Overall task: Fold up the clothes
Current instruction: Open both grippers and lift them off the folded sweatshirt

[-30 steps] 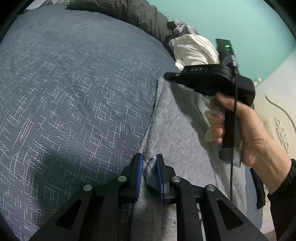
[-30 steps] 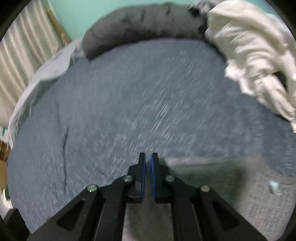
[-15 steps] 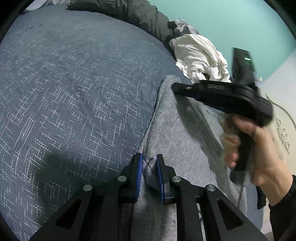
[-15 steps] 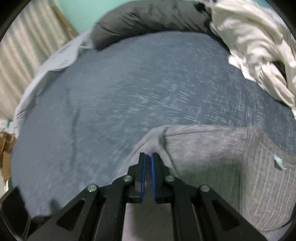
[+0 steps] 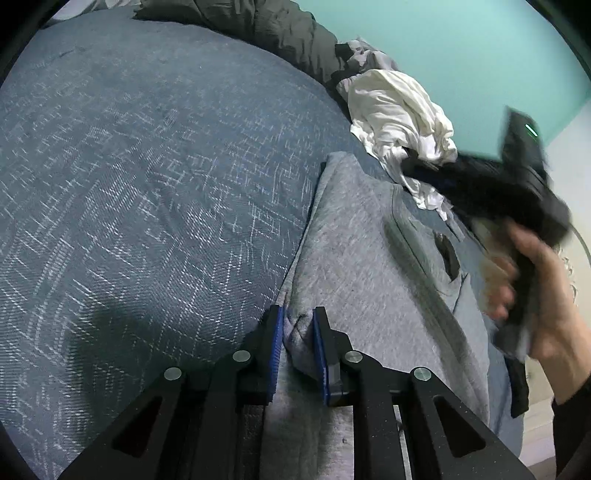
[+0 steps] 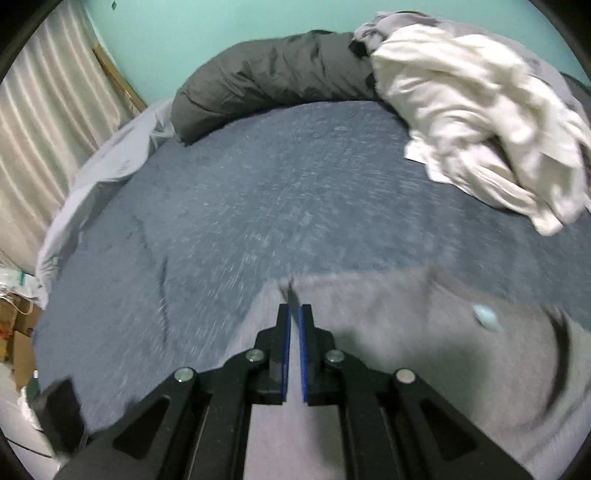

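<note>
A grey garment lies lengthwise on the bed, collar end toward the far right. My left gripper sits at its near left edge. Its jaws are opening, with a bunched fold of the grey cloth still filling the gap between the blue pads. In the right wrist view my right gripper is shut, and a thin edge of the grey garment sticks up from between its pads. A pale tag shows on the cloth. The hand that holds the right gripper appears blurred at the right of the left wrist view.
The blue-grey bedspread stretches wide to the left. A heap of white clothes lies at the far right, beside a dark grey duvet roll. A curtain and cardboard boxes stand left of the bed.
The right gripper has swung to the right and up, uncovering the collar end, and now has a grey edge between its pads. The left gripper stayed put, its jaws slightly wider.
</note>
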A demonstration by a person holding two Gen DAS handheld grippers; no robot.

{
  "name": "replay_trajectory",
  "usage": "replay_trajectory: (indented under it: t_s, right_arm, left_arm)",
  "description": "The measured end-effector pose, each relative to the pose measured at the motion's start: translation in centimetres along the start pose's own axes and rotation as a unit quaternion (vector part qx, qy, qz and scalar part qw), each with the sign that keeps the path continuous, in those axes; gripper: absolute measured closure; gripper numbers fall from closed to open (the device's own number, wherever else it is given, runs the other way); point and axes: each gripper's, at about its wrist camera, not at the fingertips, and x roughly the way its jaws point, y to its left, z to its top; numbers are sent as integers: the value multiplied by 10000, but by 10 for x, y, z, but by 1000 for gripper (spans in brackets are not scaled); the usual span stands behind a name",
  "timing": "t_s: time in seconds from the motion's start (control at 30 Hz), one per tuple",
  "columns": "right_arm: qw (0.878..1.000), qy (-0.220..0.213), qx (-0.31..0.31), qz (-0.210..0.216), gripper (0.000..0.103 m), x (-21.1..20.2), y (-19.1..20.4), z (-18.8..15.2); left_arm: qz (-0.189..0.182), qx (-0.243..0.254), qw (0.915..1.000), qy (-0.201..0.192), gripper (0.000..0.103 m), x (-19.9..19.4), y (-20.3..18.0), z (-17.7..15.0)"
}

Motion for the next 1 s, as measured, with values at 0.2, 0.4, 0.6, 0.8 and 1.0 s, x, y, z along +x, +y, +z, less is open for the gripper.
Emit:
replay_trajectory:
  t_s: [0.2, 0.4, 0.6, 0.8, 1.0]
  right_arm:
    - [9998, 36, 180, 78, 98, -76, -21, -62]
    - [9991, 144, 382, -84, 98, -147, -52, -142]
    - [9965, 390, 625, -393, 98, -175, -81, -213]
    - [9883, 841, 951, -848, 98, -161, -108, -266]
    - [9832, 880, 1172, -1086, 98, -169, -116, -291]
  left_arm:
    - [184, 129, 9997, 74, 74, -17, -3, 0]
    - [371, 156, 9989, 243, 74, -45, -1, -19]
    - [568, 319, 9965, 527, 74, -70, -10, -48]
    - [660, 421, 9946, 689, 74, -99, -27, -75]
    - [763, 502, 9927, 791, 74, -125, -33, -94]
